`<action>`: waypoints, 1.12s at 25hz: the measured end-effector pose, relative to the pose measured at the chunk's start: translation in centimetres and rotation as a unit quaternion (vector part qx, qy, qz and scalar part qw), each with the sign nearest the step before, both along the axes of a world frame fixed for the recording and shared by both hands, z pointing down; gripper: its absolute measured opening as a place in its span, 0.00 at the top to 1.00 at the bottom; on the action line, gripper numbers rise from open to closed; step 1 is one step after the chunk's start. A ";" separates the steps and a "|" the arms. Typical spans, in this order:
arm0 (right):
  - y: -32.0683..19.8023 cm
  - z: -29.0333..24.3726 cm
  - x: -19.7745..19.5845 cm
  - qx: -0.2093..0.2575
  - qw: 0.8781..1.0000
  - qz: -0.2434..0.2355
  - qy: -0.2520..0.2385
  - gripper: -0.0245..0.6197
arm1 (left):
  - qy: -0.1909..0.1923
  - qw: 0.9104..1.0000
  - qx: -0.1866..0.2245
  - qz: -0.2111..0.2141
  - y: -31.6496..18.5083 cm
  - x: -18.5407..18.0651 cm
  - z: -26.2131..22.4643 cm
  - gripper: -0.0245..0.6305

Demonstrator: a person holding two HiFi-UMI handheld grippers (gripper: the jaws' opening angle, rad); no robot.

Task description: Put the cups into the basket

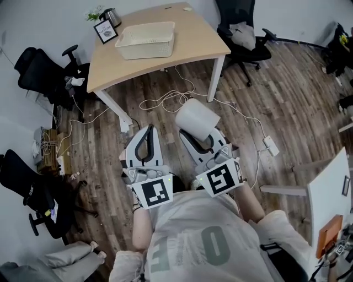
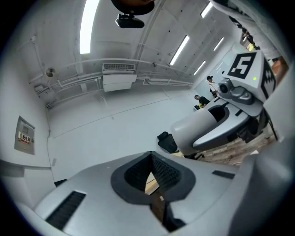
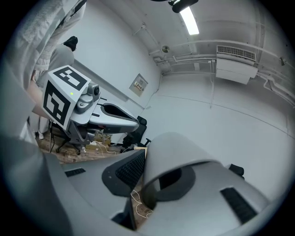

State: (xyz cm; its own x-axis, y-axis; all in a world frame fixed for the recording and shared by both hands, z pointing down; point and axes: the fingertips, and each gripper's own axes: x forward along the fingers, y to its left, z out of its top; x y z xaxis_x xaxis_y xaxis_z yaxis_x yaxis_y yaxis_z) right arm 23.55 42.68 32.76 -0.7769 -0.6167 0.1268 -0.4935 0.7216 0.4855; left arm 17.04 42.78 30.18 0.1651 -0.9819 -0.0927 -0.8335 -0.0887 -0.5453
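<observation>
A pale grey cup (image 1: 196, 118) lies on its side between the jaws of my right gripper (image 1: 194, 134), which is shut on it above the wooden floor. In the right gripper view the cup (image 3: 177, 156) fills the gap, with its open mouth towards the camera, against the dark left pad (image 3: 130, 169). My left gripper (image 1: 148, 130) hangs beside it, shut and empty; its ribbed pads (image 2: 161, 169) meet at the tips. The cream basket (image 1: 146, 39) stands on the wooden table (image 1: 193, 38) ahead, well beyond both grippers.
A framed sign (image 1: 105, 31) and a kettle (image 1: 112, 16) stand at the table's far left corner. Cables (image 1: 165, 99) and a power strip (image 1: 271, 145) lie on the floor. Black office chairs (image 1: 245, 38) (image 1: 41, 71) flank the table. A white desk edge (image 1: 331, 193) is at my right.
</observation>
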 end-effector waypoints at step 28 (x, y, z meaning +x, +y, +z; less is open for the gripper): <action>-17.2 1.3 -12.2 0.005 0.998 0.027 0.061 0.87 | 0.036 0.999 0.005 0.031 -19.2 -12.9 0.1 0.95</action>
